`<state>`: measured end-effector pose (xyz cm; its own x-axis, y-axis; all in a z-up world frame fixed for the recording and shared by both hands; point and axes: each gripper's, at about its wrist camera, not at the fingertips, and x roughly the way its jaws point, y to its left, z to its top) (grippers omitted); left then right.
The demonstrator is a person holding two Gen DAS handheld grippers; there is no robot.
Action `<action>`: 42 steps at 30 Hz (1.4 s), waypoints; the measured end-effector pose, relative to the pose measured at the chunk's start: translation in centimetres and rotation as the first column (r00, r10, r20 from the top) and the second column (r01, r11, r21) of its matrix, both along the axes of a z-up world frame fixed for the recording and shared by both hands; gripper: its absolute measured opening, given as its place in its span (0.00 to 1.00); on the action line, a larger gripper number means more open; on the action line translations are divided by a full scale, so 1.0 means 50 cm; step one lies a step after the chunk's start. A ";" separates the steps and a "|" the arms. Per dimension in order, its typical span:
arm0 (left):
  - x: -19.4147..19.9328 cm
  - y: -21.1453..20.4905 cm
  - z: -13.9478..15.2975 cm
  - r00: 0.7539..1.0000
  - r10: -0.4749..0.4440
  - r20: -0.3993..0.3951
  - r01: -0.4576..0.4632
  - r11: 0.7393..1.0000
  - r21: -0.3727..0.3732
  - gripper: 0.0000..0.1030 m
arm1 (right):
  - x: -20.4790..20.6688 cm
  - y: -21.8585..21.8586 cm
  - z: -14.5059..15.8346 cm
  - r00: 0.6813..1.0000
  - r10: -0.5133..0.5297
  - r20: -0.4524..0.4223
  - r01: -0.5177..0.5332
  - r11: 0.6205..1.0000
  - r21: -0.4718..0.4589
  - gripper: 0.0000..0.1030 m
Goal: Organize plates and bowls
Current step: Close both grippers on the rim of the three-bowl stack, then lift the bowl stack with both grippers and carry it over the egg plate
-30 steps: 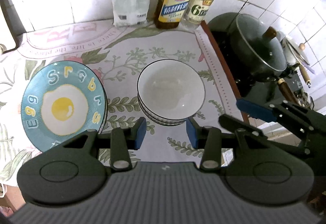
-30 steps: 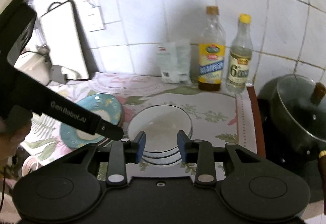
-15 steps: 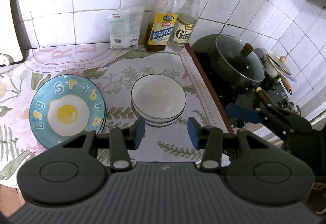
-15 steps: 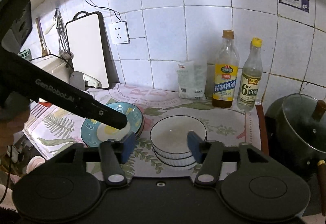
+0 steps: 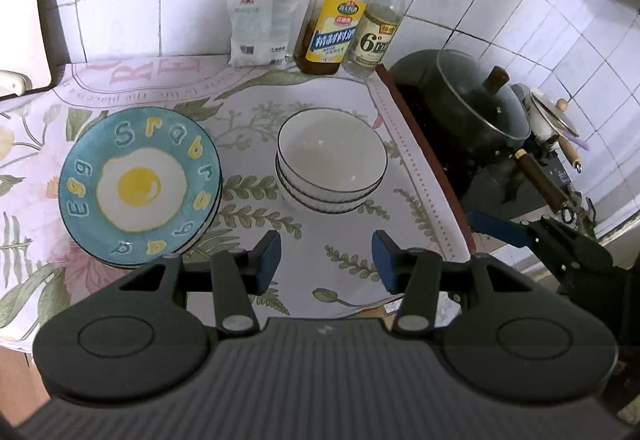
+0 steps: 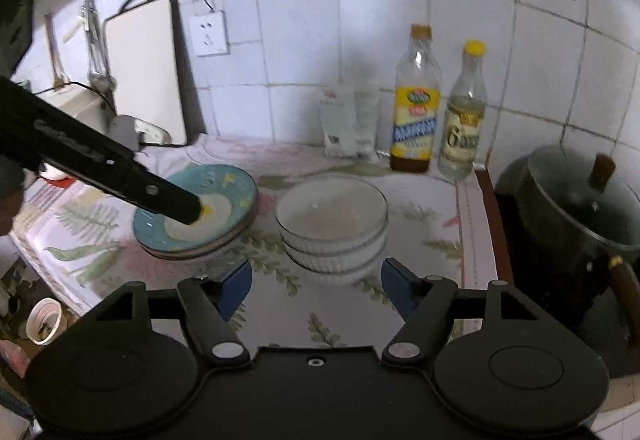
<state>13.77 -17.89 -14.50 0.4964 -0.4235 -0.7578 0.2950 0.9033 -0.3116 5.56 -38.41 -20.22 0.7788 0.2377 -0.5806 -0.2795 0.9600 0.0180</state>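
Observation:
A stack of blue plates (image 5: 140, 184) with a fried-egg picture sits on the floral cloth, left of a stack of white bowls (image 5: 332, 168). My left gripper (image 5: 326, 258) hangs in front of the bowls and apart from them; its jaws are opening and nothing is between them. In the right wrist view the bowls (image 6: 332, 216) stand just beyond my right gripper (image 6: 316, 286), whose jaws are also opening wide and hold nothing. A long black finger (image 6: 160, 192) of the left gripper crosses in front of the plates (image 6: 232, 200) there.
Against the tiled wall stand two bottles (image 5: 332, 24), a white bag (image 5: 260, 28) and a cutting board (image 6: 148, 68). A dark pot with a glass lid (image 5: 476, 108) sits on the stove at the right. The counter's front edge is close below both grippers.
Both grippers have drawn back from the bowls, so more of the wall and counter shows. The right jaws have spread much wider; the left jaws have opened a little.

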 end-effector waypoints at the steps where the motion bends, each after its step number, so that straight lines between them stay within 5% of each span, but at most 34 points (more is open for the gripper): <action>1: -0.001 -0.001 -0.009 1.000 0.000 0.014 0.000 1.000 0.006 0.48 | 0.001 -0.001 -0.012 1.000 -0.010 0.006 0.010 1.000 -0.001 0.83; 11: 0.022 -0.003 -0.095 0.991 0.045 0.127 -0.039 0.998 -0.054 0.50 | 0.065 0.004 -0.147 0.996 -0.006 0.087 0.007 1.000 -0.018 0.89; 18: 0.057 -0.002 -0.133 0.976 0.131 0.172 -0.108 0.985 -0.138 0.57 | 0.151 0.013 -0.218 1.000 -0.026 0.005 0.026 0.998 0.055 0.92; 24: 0.120 -0.018 -0.169 0.984 0.154 0.089 -0.134 0.970 -0.204 0.58 | 0.189 0.022 -0.250 0.999 -0.045 -0.003 0.045 0.992 0.118 0.92; 36: 0.202 -0.031 -0.234 0.975 0.154 -0.158 -0.191 0.947 -0.260 0.61 | 0.226 0.048 -0.266 0.999 0.030 0.046 -0.031 0.999 0.023 0.98; 42: 0.209 -0.056 -0.227 0.979 0.162 -0.120 -0.184 0.964 -0.194 0.63 | 0.238 0.044 -0.269 0.997 0.055 0.052 -0.056 0.998 0.032 1.00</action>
